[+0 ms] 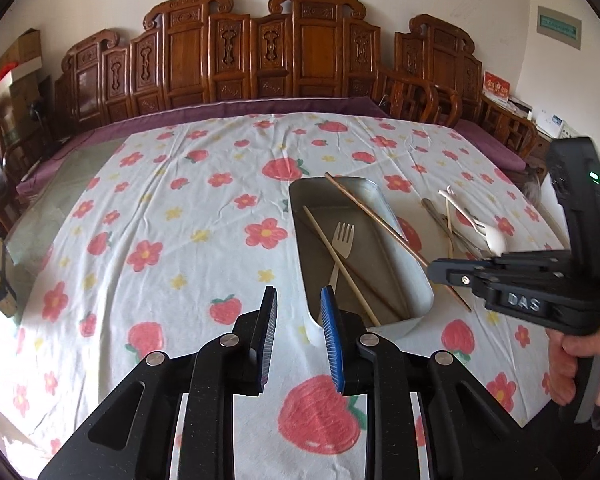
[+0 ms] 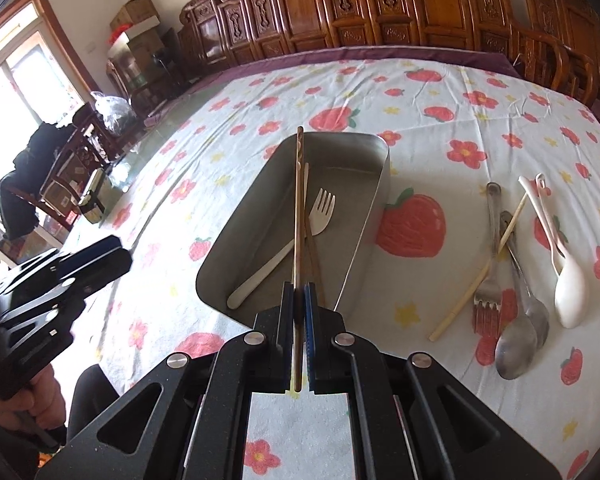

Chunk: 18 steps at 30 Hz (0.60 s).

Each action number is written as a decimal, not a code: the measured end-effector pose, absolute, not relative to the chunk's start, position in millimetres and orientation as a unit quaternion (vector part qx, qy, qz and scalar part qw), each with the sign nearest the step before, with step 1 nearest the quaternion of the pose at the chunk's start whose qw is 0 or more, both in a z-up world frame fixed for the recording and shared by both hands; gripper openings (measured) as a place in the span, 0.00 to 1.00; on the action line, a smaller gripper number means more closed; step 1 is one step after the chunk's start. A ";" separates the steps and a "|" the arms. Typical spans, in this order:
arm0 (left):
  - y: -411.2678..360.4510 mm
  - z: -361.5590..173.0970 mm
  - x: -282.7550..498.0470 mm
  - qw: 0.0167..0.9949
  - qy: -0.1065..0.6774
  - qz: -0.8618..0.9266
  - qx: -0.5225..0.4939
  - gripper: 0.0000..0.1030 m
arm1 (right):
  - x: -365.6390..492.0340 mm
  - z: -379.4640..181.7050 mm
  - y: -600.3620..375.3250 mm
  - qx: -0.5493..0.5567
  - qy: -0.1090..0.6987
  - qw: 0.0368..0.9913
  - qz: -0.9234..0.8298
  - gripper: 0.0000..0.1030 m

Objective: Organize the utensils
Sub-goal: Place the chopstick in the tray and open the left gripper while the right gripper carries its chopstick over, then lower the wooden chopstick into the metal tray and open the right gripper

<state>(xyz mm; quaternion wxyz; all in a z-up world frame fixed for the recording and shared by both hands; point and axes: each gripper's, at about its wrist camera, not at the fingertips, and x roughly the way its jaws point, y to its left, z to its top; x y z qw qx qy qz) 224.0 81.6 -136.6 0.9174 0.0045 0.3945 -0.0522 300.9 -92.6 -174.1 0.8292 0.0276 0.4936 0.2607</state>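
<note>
Wooden chopstick (image 2: 299, 216) sits pinched upright in my right gripper (image 2: 299, 320), poised over the tray (image 2: 236, 248) so it drops beside the fork (image 2: 300, 236). My left gripper (image 1: 298, 320) stands slightly parted, empty. Spoons (image 2: 532, 320) wait on the cloth (image 2: 420, 92).

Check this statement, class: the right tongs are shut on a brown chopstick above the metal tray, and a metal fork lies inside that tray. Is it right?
One detail is wrong. The fork inside the metal tray is white plastic; the metal fork lies on the tablecloth. The right wrist view shows it. The right tongs are indeed shut on the brown chopstick.
</note>
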 end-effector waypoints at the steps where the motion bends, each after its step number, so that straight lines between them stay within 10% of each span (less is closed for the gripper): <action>1: 82.4 -135.2 221.5 0.918 0.393 -0.053 0.005 0.20 | 302.7 -174.9 -90.8 0.025 0.498 0.827 0.260 0.06; 18: 98.4 -115.6 212.6 0.923 0.380 -0.051 0.009 0.22 | 339.9 -187.7 -60.3 -0.012 0.544 0.803 0.242 0.06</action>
